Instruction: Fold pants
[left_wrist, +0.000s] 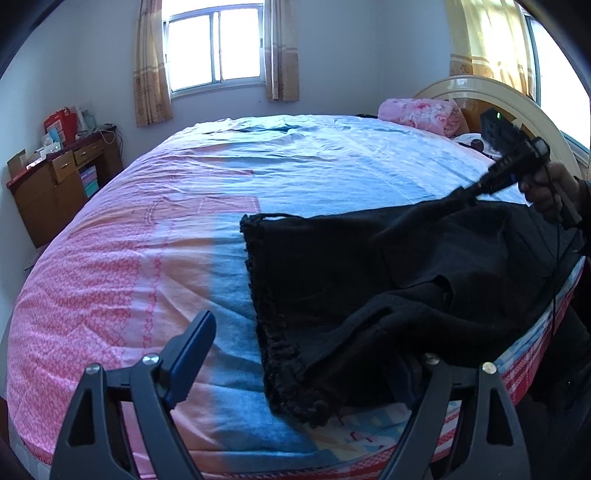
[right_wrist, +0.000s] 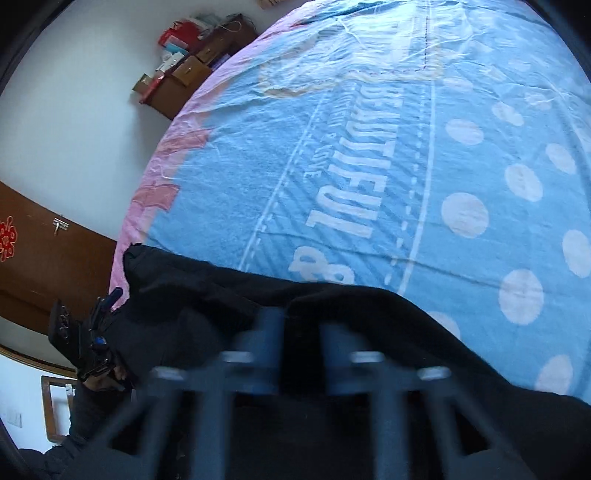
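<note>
black pants (left_wrist: 369, 280) lie in the lower right of the left wrist frame, near the bed (left_wrist: 110, 258) edge, waistband end toward frame centre, rest bunched toward lower right. part of the fabric is pulled up off the sheet toward the right gripper (left_wrist: 469, 194) at mid right, likely so a layer can be carried over for a fold.

right gripper: fingers drawn close together with black cloth between them, so it reads as pinching the pants; the right wrist view (right_wrist: 299, 332) is blurred but shows both fingers buried in the dark fabric at lower centre. the hand (left_wrist: 546, 192) holds it angled down and left toward the cloth, cable hanging below.

left gripper (left_wrist: 306, 365): fingers spread wide at the bottom of its own frame. left finger (left_wrist: 192, 350) bare over the sheet, right finger hidden under the pants' edge. nothing pinched between them. it sits low, pointing across the bed, probably set to catch the waistband side. in the right wrist view it shows at lower left (right_wrist: 107, 299).

fold looks early, pants still rumpled.
</note>
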